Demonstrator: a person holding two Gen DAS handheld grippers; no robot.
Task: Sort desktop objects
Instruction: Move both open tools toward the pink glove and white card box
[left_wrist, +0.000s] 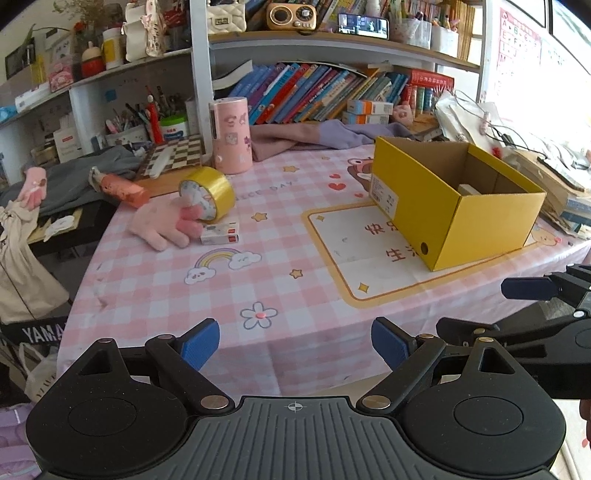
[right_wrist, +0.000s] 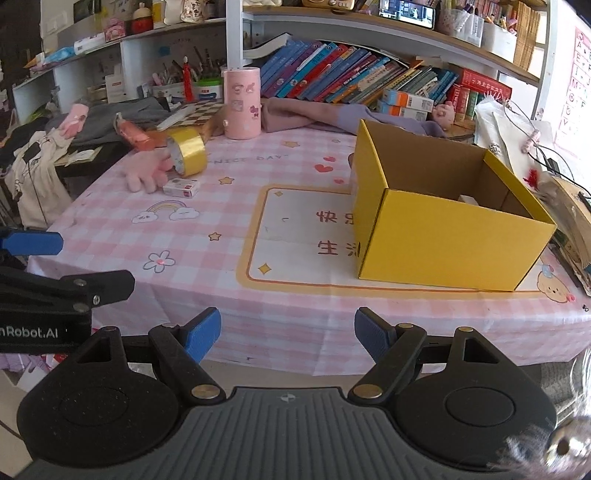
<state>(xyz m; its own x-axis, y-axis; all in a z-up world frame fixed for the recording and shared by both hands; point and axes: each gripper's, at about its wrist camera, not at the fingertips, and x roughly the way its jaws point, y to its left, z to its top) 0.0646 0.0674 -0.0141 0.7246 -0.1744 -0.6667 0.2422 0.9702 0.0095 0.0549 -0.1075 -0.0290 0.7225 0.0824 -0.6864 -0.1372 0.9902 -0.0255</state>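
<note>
Right, I have both grippers at the near edge of the surface (left_wrist: 295, 295), which wears a pink checked cloth, and neither is carrying anything. The left gripper (left_wrist: 295, 345) has its blue fingers (left_wrist: 201, 341) spread wide over the cloth; the right gripper (right_wrist: 288, 334) is spread just as wide, and I see it at the right edge of the left wrist view too.

The things to sort sit in a cluster at the far left of the surface. A roll of yellow tape (left_wrist: 207, 194) stands on its edge, touching a pink plush glove (left_wrist: 162, 227) that lies flat beside it. A small white box (left_wrist: 220, 233) lies just in front of the tape, against the glove's fingertips. Behind them an orange-pink tube (left_wrist: 123, 190) lies on its side, and a tall pink cylinder (left_wrist: 232, 136) with stickers stands upright further back.

The yellow cardboard box (right_wrist: 443, 236) stands open on the right half of the surface — well apart from the cluster. Something pale shows low inside it, but I cannot tell what. A lilac cloth (left_wrist: 306, 136) is bunched along the back, below a shelf of books (left_wrist: 314, 90).
</note>
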